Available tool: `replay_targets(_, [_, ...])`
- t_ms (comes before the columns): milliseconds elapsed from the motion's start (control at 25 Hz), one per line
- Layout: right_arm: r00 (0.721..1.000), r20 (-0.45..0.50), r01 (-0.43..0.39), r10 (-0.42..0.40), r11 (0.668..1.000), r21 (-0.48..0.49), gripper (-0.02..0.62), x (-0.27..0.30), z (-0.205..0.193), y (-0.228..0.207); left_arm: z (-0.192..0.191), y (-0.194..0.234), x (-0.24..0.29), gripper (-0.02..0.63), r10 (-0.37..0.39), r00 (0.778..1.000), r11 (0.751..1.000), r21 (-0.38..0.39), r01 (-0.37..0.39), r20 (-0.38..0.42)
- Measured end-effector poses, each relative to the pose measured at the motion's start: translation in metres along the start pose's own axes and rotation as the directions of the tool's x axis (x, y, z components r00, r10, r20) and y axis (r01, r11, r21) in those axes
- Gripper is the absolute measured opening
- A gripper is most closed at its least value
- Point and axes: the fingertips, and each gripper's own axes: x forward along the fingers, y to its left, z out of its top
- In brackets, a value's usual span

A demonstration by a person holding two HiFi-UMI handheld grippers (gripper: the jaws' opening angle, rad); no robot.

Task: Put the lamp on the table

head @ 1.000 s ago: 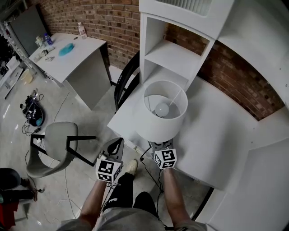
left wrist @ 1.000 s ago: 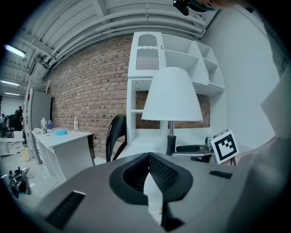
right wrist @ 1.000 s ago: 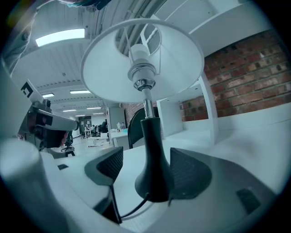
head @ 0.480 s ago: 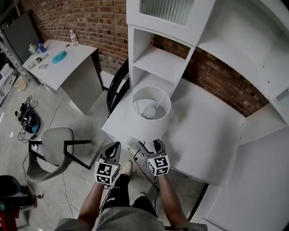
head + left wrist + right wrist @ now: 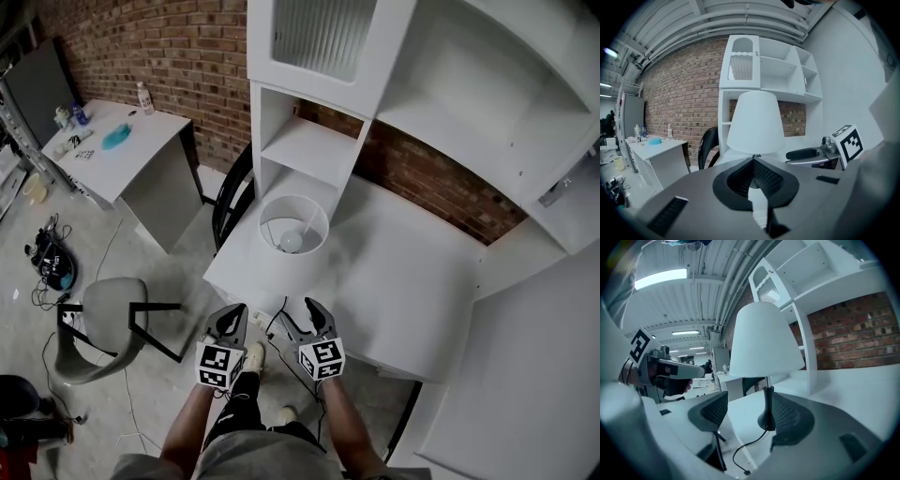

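So the lamp (image 5: 293, 225) is standing upright on the white table (image 5: 403, 281), near its left corner and at about 12 o'clock from the person's two claws, right in front of the white shelf unit (image 5: 302, 150). Looks like the placing itself is pretty much done.

The right claw (image 5: 298, 315) is wide open with nothing in it. In its own view the lamp's black stem and base (image 5: 766, 418) show through the gap between the jaws, but well apart from them, no contact. The left claw (image 5: 233, 317) is off the table edge with its jaws pinched together on nothing, at 9 o'clock from the right one.

What's left is a clean exit, and the thing to watch is the black cord (image 5: 749, 446). It runs from the base toward the near edge of the table, at 6 o'clock from the lamp, right below the open right claw. The person should keep those jaws spread and pull straight toward 6 o'clock, slightly up, so nothing hooks the cord and drags the base. The base isn't far from the table's edge either, so a tug could tip the lamp off.
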Motion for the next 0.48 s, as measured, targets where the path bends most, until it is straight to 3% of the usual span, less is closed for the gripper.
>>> replay_targets(480, [0.996,0.078,0.056,-0.053,0.998,-0.036,0.158,-0.058,0.046,0.012,0.025,-0.030,-0.025,0.005,-0.004,0.999,1.000,0.015,0.004,0.033])
